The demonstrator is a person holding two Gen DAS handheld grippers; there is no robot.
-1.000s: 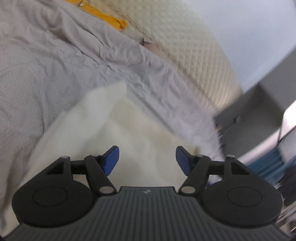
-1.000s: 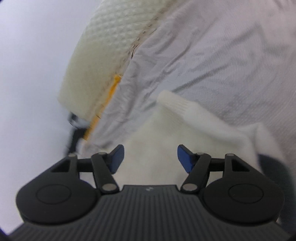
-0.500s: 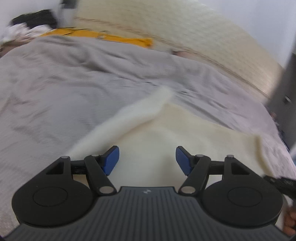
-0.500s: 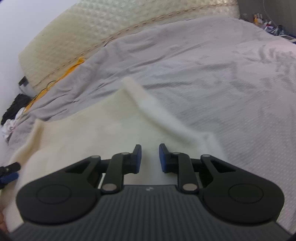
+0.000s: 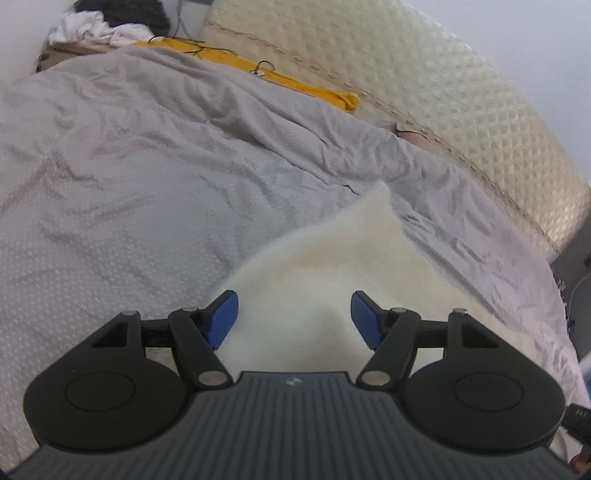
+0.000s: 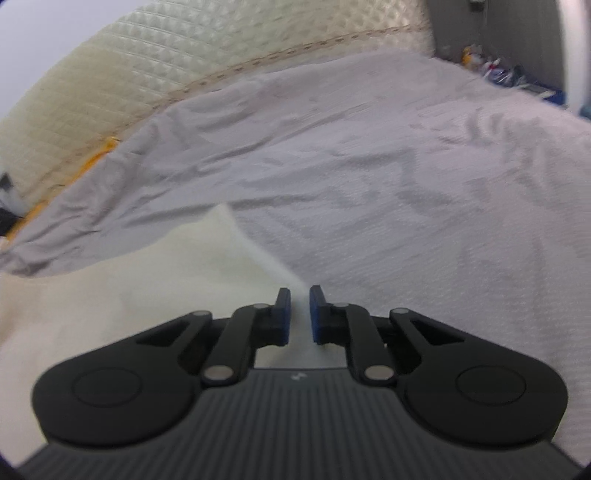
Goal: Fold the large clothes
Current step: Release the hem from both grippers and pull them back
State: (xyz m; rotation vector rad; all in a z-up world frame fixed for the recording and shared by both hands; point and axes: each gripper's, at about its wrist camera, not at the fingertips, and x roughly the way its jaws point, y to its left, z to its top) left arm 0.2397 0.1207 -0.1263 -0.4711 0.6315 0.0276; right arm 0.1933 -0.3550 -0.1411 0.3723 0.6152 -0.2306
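A cream fluffy garment (image 5: 332, 258) lies on the grey bedspread (image 5: 129, 184). In the left wrist view my left gripper (image 5: 294, 317) is open, its blue pads either side of the garment's near edge, not gripping it. In the right wrist view the same garment (image 6: 147, 273) spreads to the left, and my right gripper (image 6: 299, 314) is shut on its right edge, with white cloth pinched between the pads.
A cream quilted headboard (image 5: 443, 92) runs along the far side of the bed. A yellow cloth (image 5: 295, 85) lies at its base. A pile of clothes (image 5: 99, 26) sits at the far left. Clutter (image 6: 498, 70) stands beyond the bed's right side.
My right gripper has closed from open onto the garment's edge. Both grippers have swung and levelled over the bed. The left gripper has stayed open.
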